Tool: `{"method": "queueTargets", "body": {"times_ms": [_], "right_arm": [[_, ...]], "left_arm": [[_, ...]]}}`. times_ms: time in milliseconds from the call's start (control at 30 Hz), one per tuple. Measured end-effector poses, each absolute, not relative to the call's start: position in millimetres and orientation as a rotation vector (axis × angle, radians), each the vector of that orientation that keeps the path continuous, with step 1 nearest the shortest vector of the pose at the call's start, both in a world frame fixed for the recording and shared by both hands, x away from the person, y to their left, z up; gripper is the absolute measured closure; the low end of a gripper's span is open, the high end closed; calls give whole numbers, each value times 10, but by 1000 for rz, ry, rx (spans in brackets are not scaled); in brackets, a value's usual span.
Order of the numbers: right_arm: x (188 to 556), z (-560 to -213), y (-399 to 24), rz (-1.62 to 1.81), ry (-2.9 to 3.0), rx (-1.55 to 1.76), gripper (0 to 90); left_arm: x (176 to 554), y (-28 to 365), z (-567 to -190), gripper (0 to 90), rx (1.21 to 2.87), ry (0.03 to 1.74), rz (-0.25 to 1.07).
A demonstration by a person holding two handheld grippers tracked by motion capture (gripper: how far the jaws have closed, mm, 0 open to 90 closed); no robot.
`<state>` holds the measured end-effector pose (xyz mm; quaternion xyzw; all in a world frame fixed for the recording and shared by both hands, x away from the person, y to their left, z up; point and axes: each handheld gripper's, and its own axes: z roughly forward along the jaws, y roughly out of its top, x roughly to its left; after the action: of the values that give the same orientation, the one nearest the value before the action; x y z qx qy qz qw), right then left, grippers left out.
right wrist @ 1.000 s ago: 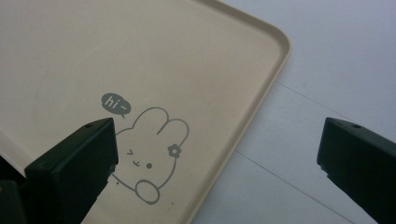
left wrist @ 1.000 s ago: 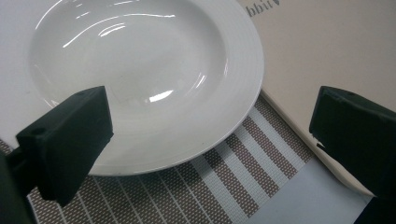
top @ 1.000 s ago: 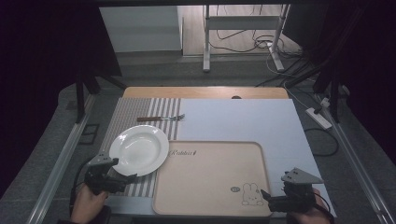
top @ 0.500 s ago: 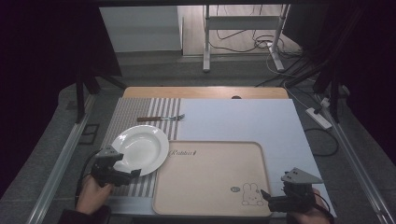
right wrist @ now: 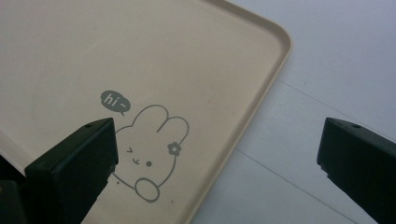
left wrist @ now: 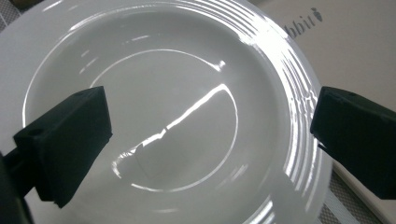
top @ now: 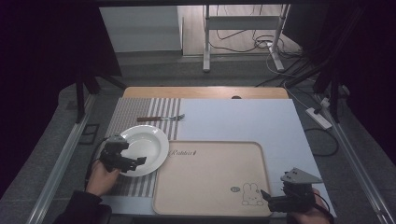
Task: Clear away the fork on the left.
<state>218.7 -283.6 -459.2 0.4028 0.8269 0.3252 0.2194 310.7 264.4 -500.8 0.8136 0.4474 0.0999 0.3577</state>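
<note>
A white deep plate [top: 147, 143] lies on a striped mat, left of a beige tray [top: 205, 172]. My left gripper [top: 138, 163] hovers over the plate's near-left rim. In the left gripper view the left gripper [left wrist: 210, 140] is open, and the plate's bowl [left wrist: 177, 116] lies between and below the jaws. My right gripper [top: 266, 198] sits at the tray's near right corner. There the right gripper [right wrist: 215, 168] is open over the tray's rim [right wrist: 243, 130], beside a rabbit drawing [right wrist: 149, 149]. Nothing is held.
A fork [top: 161, 118] lies on the striped mat [top: 140, 109] behind the plate. A pale blue sheet [top: 243, 121] covers the table's right part. Cables and a stand's legs are on the floor beyond the far edge.
My left gripper has moved forward and to the right, from the table's near left corner onto the plate's rim. The right gripper has stayed in place.
</note>
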Motion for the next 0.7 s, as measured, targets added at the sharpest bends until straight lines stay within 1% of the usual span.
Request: {"method": "queueTargets", "body": {"times_ms": [133,367,700], "right_arm": [[2188,-4593,-2835,897,2292,1114,0],[2189,-4594,-2831,890,2293,1116,0],[2190,-4599,-2826,885,2301,1111,0]], "left_arm": [[3203,2634,-5006,0,2110,1147,262],[3415,2605,-5027,0,2108,1151,228],[3717,2539,-5018,0,2127,1157,258]]}}
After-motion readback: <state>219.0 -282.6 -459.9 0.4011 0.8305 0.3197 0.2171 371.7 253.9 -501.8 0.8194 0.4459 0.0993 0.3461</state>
